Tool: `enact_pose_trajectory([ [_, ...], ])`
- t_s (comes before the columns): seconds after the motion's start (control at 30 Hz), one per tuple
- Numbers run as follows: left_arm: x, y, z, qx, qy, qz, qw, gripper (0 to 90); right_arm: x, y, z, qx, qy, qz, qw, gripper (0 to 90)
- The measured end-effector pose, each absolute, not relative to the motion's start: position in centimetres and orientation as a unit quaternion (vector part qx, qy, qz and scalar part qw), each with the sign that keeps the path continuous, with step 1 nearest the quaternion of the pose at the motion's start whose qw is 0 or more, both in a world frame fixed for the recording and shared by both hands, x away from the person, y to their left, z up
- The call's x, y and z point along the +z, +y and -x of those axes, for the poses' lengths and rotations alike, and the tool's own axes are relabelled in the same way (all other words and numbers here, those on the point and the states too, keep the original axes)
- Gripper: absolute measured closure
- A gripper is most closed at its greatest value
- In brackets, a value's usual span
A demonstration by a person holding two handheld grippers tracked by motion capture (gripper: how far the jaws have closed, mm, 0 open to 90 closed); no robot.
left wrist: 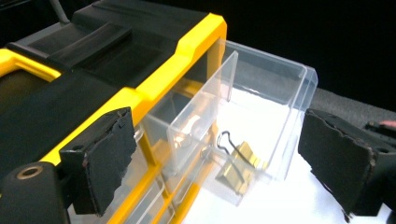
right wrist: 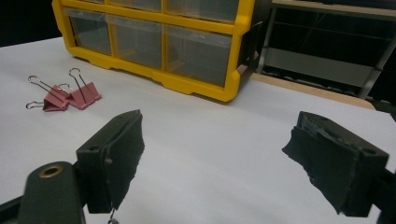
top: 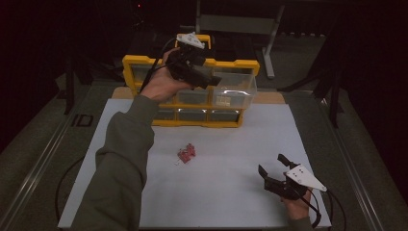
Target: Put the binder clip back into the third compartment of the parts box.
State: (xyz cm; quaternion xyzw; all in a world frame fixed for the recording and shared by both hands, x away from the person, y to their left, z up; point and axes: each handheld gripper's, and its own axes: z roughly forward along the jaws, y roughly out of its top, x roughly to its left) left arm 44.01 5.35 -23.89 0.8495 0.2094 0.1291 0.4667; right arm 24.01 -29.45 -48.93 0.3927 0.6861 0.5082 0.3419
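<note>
A yellow drawer cabinet [top: 144, 65] stands at the back of the white table [top: 231, 144]. Its top right clear drawer [top: 235, 91] is pulled out, with a gold binder clip [top: 222, 101] lying inside. My left gripper [top: 211, 82] hovers just above and left of that drawer. In the left gripper view the left gripper [left wrist: 219, 161] is open, its pads wide apart and empty, above the drawer [left wrist: 280, 93] and the gold clip [left wrist: 240, 168]. Pink binder clips [top: 186, 153] lie mid-table. My right gripper [top: 271, 162] rests open near the front right, empty.
In the right gripper view the pink clips [right wrist: 70, 95] lie to the far left of the open right gripper [right wrist: 224, 163], in front of the cabinet [right wrist: 233, 56]. A metal stand [top: 269, 43] is behind the table. The surroundings are dark.
</note>
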Motion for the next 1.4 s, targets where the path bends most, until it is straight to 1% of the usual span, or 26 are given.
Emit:
enact_pose_trajectory([
  [0.1, -24.0, 5.8, -43.6, 0.131, 0.205, -0.852, 0.464, 9.5, -48.9, -29.5, -24.0, 0.508, 0.687, -0.392, 0.342, 16.3],
  [0.53, -25.5, 6.8, -42.5, 0.132, 0.194, -0.867, 0.44, 9.8, -48.9, -29.4, -24.0, 0.508, 0.687, -0.392, 0.342, 16.3],
  [0.77, -26.0, 6.7, -41.7, 0.132, 0.182, -0.87, 0.439, 10.0, -48.9, -29.4, -24.0, 0.508, 0.686, -0.392, 0.342, 16.3],
  [1.13, -27.3, 7.4, -41.2, 0.124, 0.189, -0.866, 0.446, 10.8, -48.9, -29.4, -24.0, 0.509, 0.686, -0.393, 0.341, 16.3],
  [1.4, -28.0, 7.4, -40.1, 0.123, 0.173, -0.872, 0.441, 11.3, -49.0, -29.4, -24.0, 0.508, 0.686, -0.392, 0.342, 16.3],
])
